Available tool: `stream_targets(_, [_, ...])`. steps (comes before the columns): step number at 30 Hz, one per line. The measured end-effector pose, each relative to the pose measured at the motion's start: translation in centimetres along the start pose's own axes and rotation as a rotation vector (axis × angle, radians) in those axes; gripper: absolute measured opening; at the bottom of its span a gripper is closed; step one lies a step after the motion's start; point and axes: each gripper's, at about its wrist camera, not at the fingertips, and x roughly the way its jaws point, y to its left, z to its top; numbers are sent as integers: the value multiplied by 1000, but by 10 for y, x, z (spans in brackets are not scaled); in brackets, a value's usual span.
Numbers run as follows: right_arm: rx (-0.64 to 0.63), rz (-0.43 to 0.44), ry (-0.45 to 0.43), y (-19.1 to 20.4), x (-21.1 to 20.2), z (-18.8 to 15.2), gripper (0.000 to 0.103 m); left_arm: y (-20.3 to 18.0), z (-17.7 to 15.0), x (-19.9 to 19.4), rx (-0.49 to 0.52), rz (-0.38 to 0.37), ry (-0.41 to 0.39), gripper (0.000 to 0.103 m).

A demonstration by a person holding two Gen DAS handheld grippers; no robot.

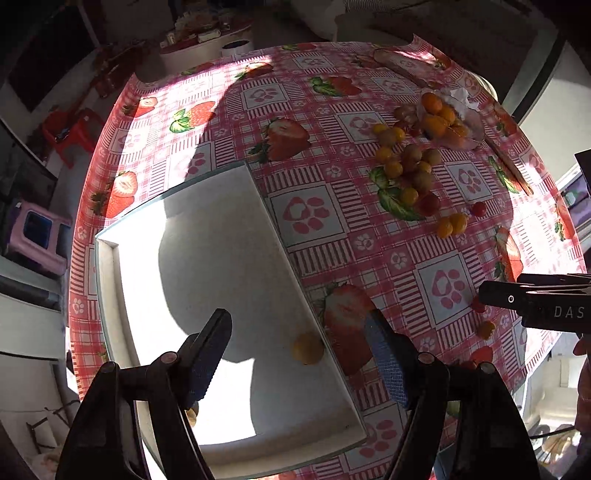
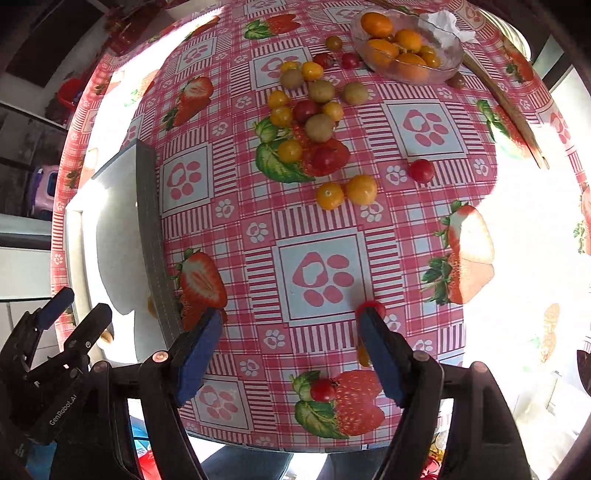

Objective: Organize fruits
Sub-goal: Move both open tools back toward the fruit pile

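Note:
A white tray [image 1: 110, 258] lies at the table's left, also in the right wrist view [image 2: 77, 229]. One yellow fruit [image 1: 307, 348] lies in it by its right wall. My left gripper [image 1: 299, 343] is open and empty above the tray. A pile of yellow, green and red small fruits [image 2: 306, 122] lies on the strawberry-print tablecloth [image 2: 317, 273]. A glass bowl [image 2: 448, 68] holds orange fruits [image 2: 380, 50]. My right gripper [image 2: 291, 328] is open and empty over the cloth, with a red tomato [image 2: 370, 306] at its right fingertip and another red tomato [image 2: 322, 389] below.
Two yellow tomatoes [image 2: 345, 192] and a red one [image 2: 421, 170] lie apart from the pile. A wooden stick [image 2: 517, 122] lies at the right by the bowl. Crumpled paper [image 2: 447, 22] sits in the bowl. The table's near edge [image 2: 295, 448] is close.

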Motion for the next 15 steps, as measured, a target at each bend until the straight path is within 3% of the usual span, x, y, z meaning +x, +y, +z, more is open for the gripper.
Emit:
stream_targets(7, [33,-75,-6,-65,1,16,80,-65,29,32,53,-42,35,75])
stream_targets(15, [-58,-84,10,-85,23,56,76,-105,46,84,57,-53,78,75])
